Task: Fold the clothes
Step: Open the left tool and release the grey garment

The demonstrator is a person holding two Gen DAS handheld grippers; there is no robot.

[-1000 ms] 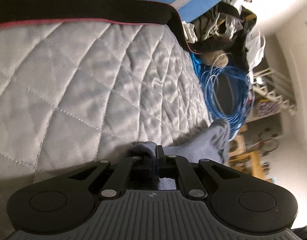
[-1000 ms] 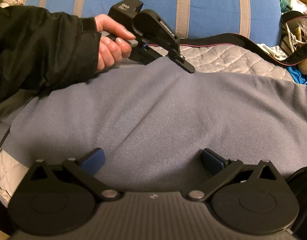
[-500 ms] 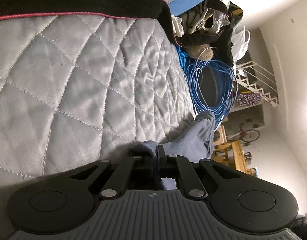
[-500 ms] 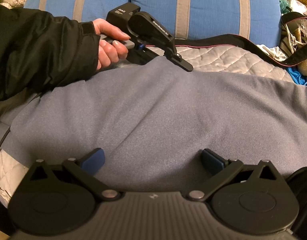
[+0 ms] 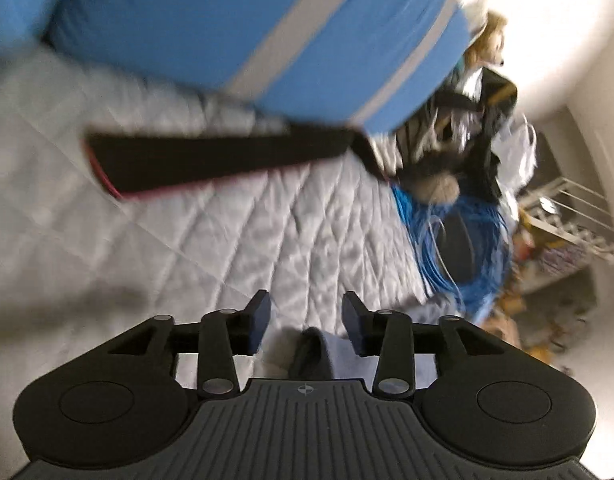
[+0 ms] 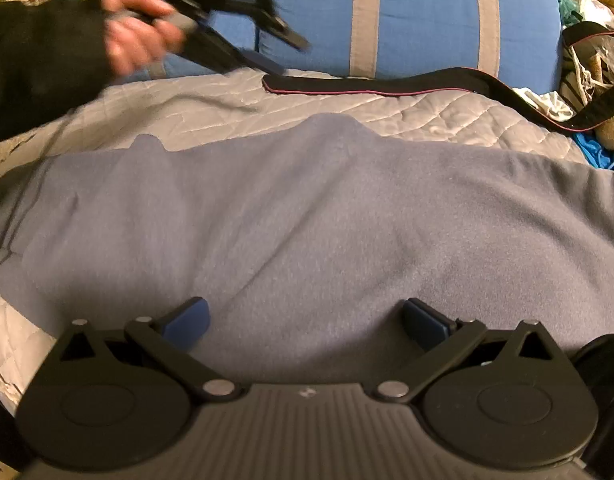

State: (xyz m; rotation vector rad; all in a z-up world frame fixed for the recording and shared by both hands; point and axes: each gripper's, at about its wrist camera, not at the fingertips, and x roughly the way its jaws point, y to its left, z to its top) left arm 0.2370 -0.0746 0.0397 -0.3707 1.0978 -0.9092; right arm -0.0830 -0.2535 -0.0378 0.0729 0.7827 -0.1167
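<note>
- Now the grey-blue fleece garment (image 6: 307, 216) is seen spread flat on the quilted bed cover (image 6: 427, 116), its far edge peaked.
- The left gripper (image 5: 306, 322) is opening, nothing clamped between its jaws.
- The right gripper (image 6: 305, 322) is held wide apart above the near hem.
- That peak should be smoothed before the next fold is begun.

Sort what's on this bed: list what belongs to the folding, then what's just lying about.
Folding: grey-blue fleece garment, left gripper with jaws opening and empty, open right gripper.

Lying about: black red-edged strap, blue grey-striped cushions, coiled blue cable, grey quilted cover.
</note>
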